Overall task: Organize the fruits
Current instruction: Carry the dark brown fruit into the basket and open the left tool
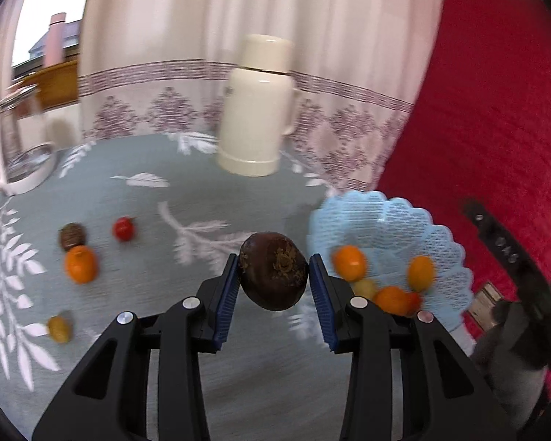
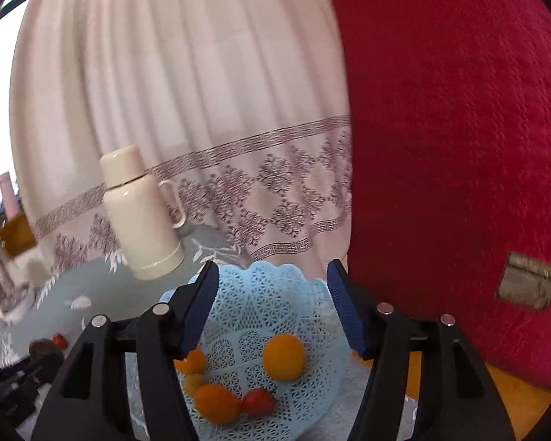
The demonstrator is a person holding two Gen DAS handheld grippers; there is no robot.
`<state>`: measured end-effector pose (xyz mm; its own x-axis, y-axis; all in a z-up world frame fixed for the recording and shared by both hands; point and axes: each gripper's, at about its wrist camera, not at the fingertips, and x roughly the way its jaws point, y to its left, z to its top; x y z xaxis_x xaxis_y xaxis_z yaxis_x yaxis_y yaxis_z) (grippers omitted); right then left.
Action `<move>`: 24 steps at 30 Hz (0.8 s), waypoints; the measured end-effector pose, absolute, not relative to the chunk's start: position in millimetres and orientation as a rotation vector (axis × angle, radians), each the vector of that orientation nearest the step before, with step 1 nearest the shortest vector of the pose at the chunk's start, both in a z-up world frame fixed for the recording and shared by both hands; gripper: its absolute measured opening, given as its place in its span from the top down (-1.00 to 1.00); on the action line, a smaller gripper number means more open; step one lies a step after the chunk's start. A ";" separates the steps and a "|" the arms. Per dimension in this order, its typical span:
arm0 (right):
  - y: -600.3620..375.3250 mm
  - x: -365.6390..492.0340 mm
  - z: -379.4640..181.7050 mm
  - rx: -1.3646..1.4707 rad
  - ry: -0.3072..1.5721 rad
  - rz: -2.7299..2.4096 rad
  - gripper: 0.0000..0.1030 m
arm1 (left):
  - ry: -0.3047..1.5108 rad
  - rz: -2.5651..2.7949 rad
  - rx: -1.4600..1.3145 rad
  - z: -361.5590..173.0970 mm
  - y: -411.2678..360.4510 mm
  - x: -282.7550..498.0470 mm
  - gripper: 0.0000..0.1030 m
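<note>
**Fruit sorting: stock on tabletop and in basket**

Left claw point(image 1: 273, 275): blue pads pinching a dark brown, rough-skinned round fruit point(image 1: 273, 270), one pad on each side. The fruit is carried above the tabletop point(image 1: 209, 205), just left of the basket rim.

Right claw point(image 2: 272, 308): spread, nothing between the pads. It hangs over the basket, with the fruit inside showing between and below the fingers.

Light blue lattice basket point(image 2: 272, 294): scalloped rim, standing near the right edge of the tabletop, before the curtain. Contents, right wrist view: one round orange fruit point(image 2: 283, 356) alone toward the right; along the left and near side, a smaller orange fruit point(image 2: 193, 362), a small yellowish fruit point(image 2: 194, 380), a larger orange fruit point(image 2: 216, 402) and a small red fruit point(image 2: 258, 400), the last two touching.

Loose on the tabletop, left side, left wrist view: a small brown fruit point(image 1: 72, 236) touching an orange fruit point(image 1: 80, 264) just below it; a small red fruit point(image 1: 123, 228) near them; a small yellow-green fruit point(image 1: 59, 328) apart, nearer the camera.

Other items: cream flask with handle point(image 1: 257, 110), upright at the far side; a clear glass vessel point(image 1: 22, 136) at the far left, blurred; grey-green cloth with white leaf print covering the tabletop; pale patterned curtain point(image 2: 183, 92); red quilted surface point(image 2: 459, 147) at right.
</note>
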<state>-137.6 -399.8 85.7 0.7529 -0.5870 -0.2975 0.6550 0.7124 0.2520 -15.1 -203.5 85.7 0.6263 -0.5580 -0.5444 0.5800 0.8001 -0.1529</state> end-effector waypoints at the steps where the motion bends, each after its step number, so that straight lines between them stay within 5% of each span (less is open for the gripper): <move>1: -399.8 -139.0 83.5 0.363 0.194 -0.701 -0.25 | 0.613 -0.670 0.042 86.2 -210.6 -15.7 0.23; 10: -397.7 -145.0 71.1 0.402 0.178 -0.739 -0.27 | 0.635 -0.788 0.086 75.3 -256.9 -25.1 0.23; 14: -400.3 -147.5 69.0 0.424 0.178 -0.745 -0.27 | 0.624 -0.786 0.066 75.0 -255.3 -22.2 -0.27; 24: -394.1 -145.7 69.5 0.398 0.176 -0.742 -0.27 | 0.615 -0.710 0.014 83.0 -227.2 -4.7 -0.34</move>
<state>-145.7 -394.1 69.5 0.7270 -0.6207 -0.2934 0.6864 0.6672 0.2894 -4.7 -227.2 83.0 0.5903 -0.6056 -0.5336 0.6139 0.7661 -0.1904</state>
